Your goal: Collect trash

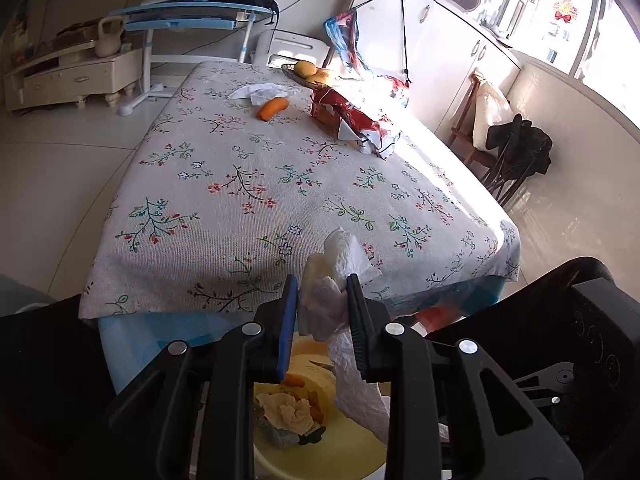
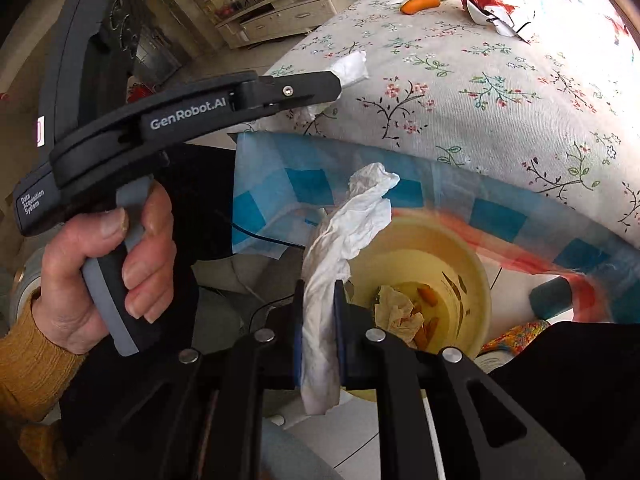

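Observation:
My left gripper [image 1: 322, 288] is shut on a crumpled white tissue [image 1: 334, 280] and holds it over the table's near edge, above a yellow trash bin [image 1: 320, 456]. My right gripper [image 2: 318, 292] is shut on another crumpled white tissue [image 2: 344, 232], held just left of the bin [image 2: 476, 256], above its rim. The bin holds a tan crumpled paper [image 2: 396, 312] and orange peels [image 2: 426, 294]. The left gripper also shows in the right wrist view [image 2: 340, 76] with its tissue. On the table's far side lie an orange peel [image 1: 273, 108], a white tissue [image 1: 262, 91] and a red wrapper [image 1: 352, 120].
The table has a floral cloth [image 1: 248, 184] over a blue checked plastic cover [image 2: 304, 188]. A basket of fruit [image 1: 310, 72] stands at the far edge. A white cabinet [image 1: 440, 52] and a chair with dark clothes [image 1: 516, 152] are on the right. A blue desk [image 1: 188, 16] is behind.

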Demonstrator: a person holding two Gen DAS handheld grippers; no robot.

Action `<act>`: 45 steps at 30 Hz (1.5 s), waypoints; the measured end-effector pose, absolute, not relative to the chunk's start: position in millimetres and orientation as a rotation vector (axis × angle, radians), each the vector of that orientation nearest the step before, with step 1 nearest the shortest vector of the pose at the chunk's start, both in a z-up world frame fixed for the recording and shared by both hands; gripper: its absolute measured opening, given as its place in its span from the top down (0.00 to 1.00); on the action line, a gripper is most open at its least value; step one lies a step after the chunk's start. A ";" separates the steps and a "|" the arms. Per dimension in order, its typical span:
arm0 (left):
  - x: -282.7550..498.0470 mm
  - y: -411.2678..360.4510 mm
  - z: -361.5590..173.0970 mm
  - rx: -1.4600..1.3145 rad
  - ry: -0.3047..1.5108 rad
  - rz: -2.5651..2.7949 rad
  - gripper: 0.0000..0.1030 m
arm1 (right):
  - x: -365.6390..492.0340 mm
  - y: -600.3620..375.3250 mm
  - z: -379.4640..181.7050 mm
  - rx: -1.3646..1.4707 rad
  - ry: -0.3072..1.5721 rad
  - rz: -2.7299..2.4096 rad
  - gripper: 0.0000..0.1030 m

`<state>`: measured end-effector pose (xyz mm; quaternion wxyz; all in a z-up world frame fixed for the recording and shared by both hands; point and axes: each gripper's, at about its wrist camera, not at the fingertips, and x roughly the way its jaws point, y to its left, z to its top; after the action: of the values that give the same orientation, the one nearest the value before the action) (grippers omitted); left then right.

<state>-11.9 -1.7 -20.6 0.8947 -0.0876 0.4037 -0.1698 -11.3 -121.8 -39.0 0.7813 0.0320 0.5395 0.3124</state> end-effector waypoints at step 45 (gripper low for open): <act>-72.4 15.6 22.8 -0.021 0.591 -0.053 0.07 | -44.9 -178.5 41.3 0.149 0.648 0.139 0.24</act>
<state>-72.4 15.6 22.8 0.9562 -0.0104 0.2912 -0.0261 -44.9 -178.5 41.3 0.9429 0.0732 0.3176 0.0684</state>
